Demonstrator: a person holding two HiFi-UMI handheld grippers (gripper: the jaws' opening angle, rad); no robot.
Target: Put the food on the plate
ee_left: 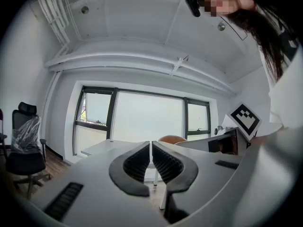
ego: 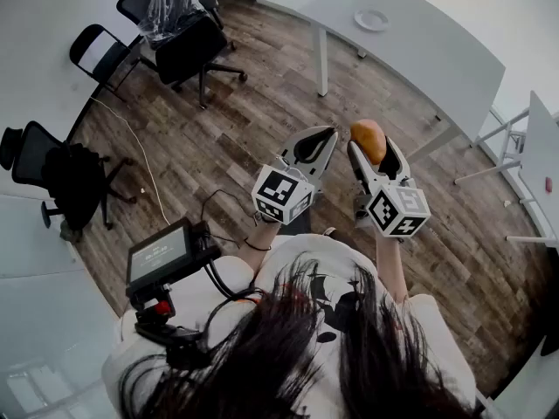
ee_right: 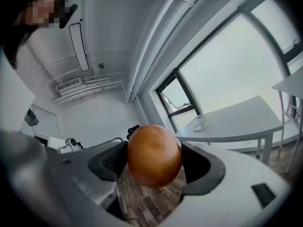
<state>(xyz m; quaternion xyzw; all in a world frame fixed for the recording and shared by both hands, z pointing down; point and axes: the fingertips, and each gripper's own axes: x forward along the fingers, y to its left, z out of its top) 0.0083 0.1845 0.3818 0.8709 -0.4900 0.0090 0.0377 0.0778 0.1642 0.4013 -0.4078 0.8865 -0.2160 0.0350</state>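
The right gripper (ego: 370, 149) was clamped around a round, orange-brown piece of food (ee_right: 154, 155) — the carrying step, I'd say. The plate (ego: 372, 19) sat well ahead of it on the white table (ego: 437, 55) — next it needed bringing over. The left gripper (ee_left: 151, 161) was closed, empty.

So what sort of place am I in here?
Probably an office or meeting room: black swivel chairs on wood flooring, a long white table, and a wide window.
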